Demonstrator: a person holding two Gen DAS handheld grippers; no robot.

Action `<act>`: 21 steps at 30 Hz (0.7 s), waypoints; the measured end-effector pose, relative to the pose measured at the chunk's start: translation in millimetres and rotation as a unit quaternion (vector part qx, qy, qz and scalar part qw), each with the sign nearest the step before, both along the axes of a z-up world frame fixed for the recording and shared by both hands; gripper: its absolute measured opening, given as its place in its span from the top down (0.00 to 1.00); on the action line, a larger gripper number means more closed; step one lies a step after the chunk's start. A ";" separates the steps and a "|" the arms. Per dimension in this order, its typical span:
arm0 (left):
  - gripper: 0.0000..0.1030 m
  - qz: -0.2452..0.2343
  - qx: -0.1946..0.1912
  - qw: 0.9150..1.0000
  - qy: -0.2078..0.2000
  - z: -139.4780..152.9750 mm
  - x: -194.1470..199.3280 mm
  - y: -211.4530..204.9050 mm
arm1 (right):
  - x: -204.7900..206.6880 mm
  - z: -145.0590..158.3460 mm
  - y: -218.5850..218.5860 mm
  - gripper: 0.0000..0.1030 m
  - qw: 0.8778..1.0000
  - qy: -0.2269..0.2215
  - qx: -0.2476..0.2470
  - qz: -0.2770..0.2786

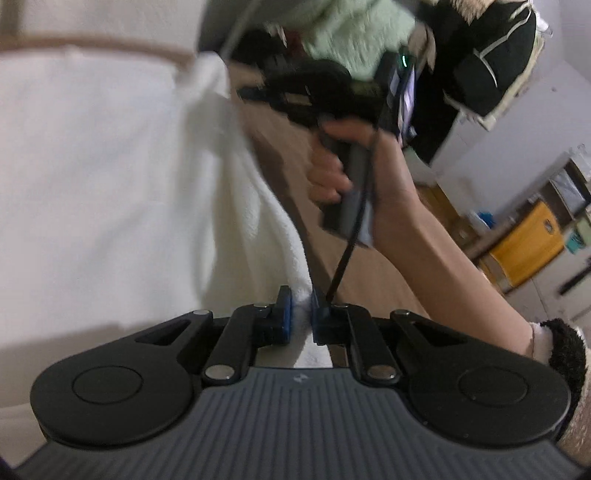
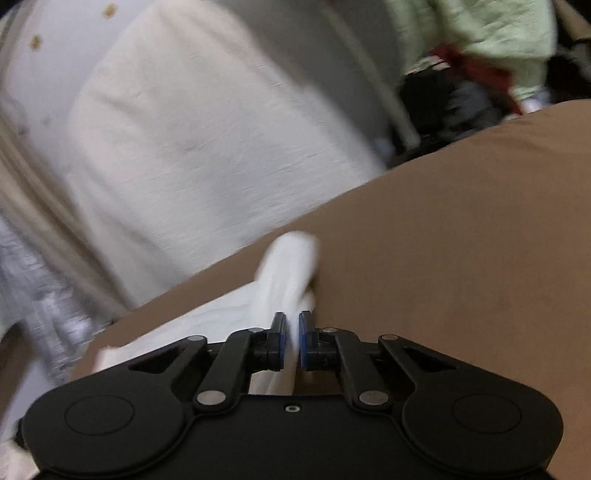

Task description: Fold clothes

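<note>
A white fluffy garment (image 1: pixel 110 166) fills the left of the left wrist view and hangs stretched between both grippers. My left gripper (image 1: pixel 302 314) is shut on its near edge, white cloth pinched between the blue pads. In the same view my right gripper (image 1: pixel 258 92) is held by a bare hand (image 1: pixel 369 177) and grips the cloth's far corner. In the right wrist view my right gripper (image 2: pixel 292 339) is shut on a bunched white fold (image 2: pixel 288 266) over the brown bed surface (image 2: pixel 461 258).
A pile of clothes, pale green (image 1: pixel 354 29) and black with light trim (image 1: pixel 487 66), lies beyond the bed. A yellow box (image 1: pixel 528 243) and shelves stand at the right. A white pillow or sheet (image 2: pixel 207 129) lies past the bed edge.
</note>
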State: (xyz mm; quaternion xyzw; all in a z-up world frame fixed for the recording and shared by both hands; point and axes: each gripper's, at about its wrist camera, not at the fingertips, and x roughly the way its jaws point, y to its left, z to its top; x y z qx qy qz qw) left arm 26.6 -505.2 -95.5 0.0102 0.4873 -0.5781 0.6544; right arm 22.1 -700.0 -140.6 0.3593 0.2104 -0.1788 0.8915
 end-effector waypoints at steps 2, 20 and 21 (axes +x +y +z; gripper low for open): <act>0.90 0.001 0.041 0.999 0.004 -22.6 -3.1 -17.1 | -6.5 -10.5 -9.1 0.94 1.000 0.011 0.016 -0.013; 0.37 0.186 0.052 0.976 -0.103 48.4 -50.7 171.5 | -24.7 -17.8 71.4 0.89 0.985 0.123 -0.075 0.093; 0.37 0.210 0.048 0.972 -0.094 48.8 -55.1 189.2 | -25.5 -11.4 77.1 0.88 0.986 0.130 -0.076 0.077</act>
